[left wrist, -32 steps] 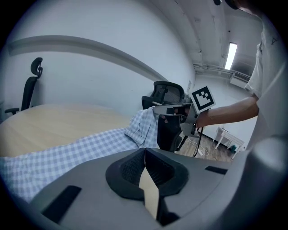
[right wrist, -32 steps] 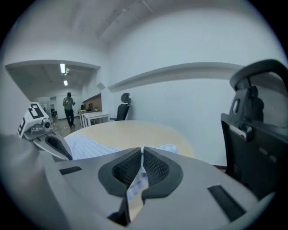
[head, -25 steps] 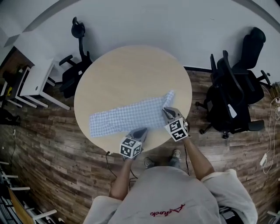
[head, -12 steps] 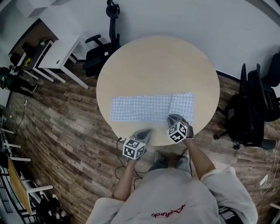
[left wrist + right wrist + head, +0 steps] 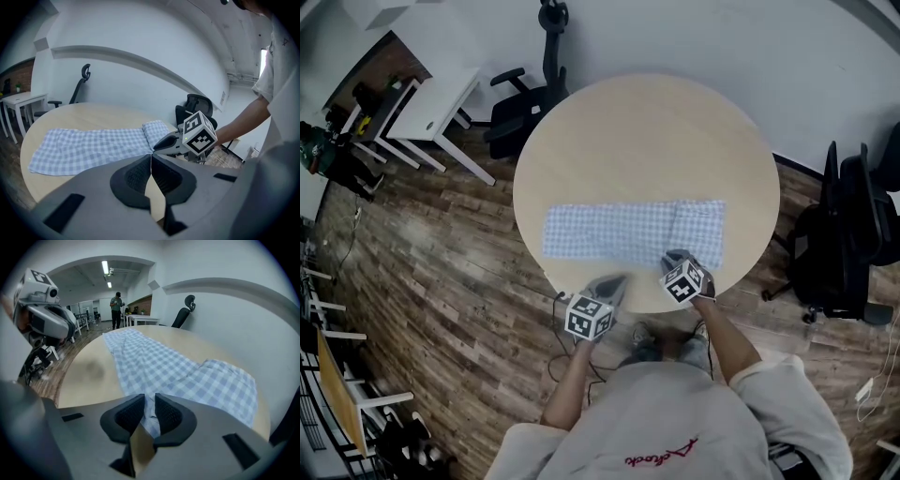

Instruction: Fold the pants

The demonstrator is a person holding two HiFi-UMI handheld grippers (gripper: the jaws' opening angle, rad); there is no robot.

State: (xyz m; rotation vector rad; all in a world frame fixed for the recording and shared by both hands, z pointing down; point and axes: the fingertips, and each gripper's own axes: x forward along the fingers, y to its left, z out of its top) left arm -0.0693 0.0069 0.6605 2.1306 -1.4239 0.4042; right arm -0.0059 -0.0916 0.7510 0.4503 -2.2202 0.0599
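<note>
The blue-checked pants (image 5: 628,232) lie in a long flat strip across the round table (image 5: 647,131), with their right end doubled over. My right gripper (image 5: 673,255) rests low at the near edge of that doubled part. In the right gripper view, its jaws (image 5: 150,399) have just been opening; a narrow gap shows, with the fabric's edge (image 5: 154,362) still between the pads. My left gripper (image 5: 614,281) hovers by the table's front edge, left of the right one. It is shut and empty (image 5: 151,157), short of the pants (image 5: 89,143).
Black office chairs stand behind the table (image 5: 525,89) and to its right (image 5: 853,244). A white desk (image 5: 431,103) is at the far left. A person (image 5: 116,310) stands far off in the room. Wood floor surrounds the table.
The right gripper came down toward the near edge with the pants' end, which now lies flat and doubled over. The left gripper drew back toward the table's front edge.
</note>
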